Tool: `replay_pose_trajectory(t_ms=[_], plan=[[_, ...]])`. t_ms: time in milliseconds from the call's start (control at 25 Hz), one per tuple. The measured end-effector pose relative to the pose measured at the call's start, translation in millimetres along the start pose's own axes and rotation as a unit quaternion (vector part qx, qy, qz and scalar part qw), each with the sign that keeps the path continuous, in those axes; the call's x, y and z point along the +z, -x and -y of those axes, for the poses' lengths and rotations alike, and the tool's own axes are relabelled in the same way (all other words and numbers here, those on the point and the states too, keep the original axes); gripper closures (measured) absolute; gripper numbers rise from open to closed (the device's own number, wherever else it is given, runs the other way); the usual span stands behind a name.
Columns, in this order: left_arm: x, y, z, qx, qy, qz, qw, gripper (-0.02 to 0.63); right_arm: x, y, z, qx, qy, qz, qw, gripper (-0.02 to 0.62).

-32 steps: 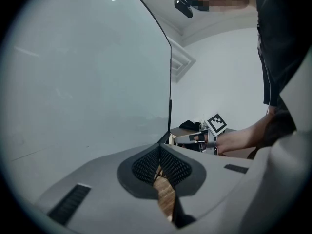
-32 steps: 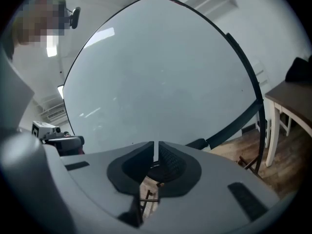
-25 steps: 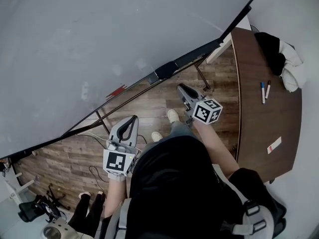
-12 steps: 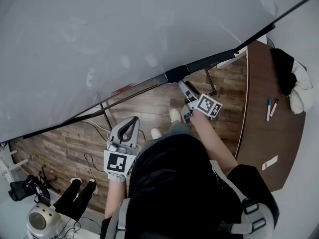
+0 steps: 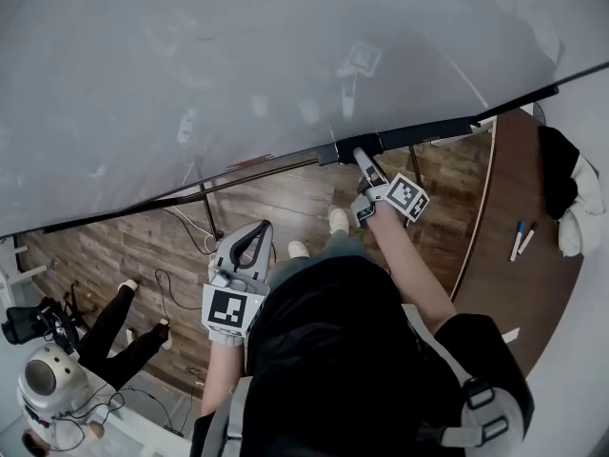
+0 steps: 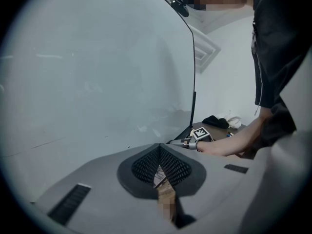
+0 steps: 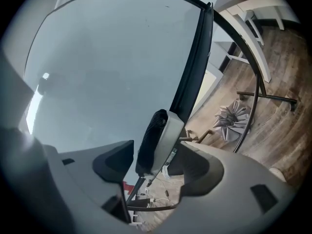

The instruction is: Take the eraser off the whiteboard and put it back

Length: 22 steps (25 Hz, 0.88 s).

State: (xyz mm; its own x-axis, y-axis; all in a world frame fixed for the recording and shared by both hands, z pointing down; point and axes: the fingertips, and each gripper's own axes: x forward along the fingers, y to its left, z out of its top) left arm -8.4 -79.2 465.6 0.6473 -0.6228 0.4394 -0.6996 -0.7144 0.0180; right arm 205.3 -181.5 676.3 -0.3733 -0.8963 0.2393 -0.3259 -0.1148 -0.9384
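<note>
While the left gripper (image 6: 159,155) hangs off the whiteboard (image 5: 238,55) with its jaws pressed together on nothing, the right gripper (image 7: 152,156) has its jaws spread around the eraser (image 7: 157,135), which stands against the board's dark frame (image 7: 194,67). A sliver of gap shows beside the felt; contact on the white back is unclear. The jaws cover the eraser's lower end.

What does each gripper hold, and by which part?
Left gripper: nothing. The eraser stands between the fingers of the right gripper, white back against one; a firm hold cannot be told.
</note>
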Motion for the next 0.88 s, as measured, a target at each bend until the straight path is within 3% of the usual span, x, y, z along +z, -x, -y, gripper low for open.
replay_pose_trajectory(t_ms=[440, 880], plan=[[-2.6, 6.9, -13.6, 0.031, 0.011, -0.002, 0.9994, 0.598, 7.1, -24.4, 3.7, -0.014, -0.031, -0.004, 0.999, 0.327], [-12.2, 17.7, -10.7, 0.026, 0.003, -0.001, 0.9997, 0.598, -1.2, -7.3, 4.3, -0.012, -0.044, 0.008, 0.999, 0.359]])
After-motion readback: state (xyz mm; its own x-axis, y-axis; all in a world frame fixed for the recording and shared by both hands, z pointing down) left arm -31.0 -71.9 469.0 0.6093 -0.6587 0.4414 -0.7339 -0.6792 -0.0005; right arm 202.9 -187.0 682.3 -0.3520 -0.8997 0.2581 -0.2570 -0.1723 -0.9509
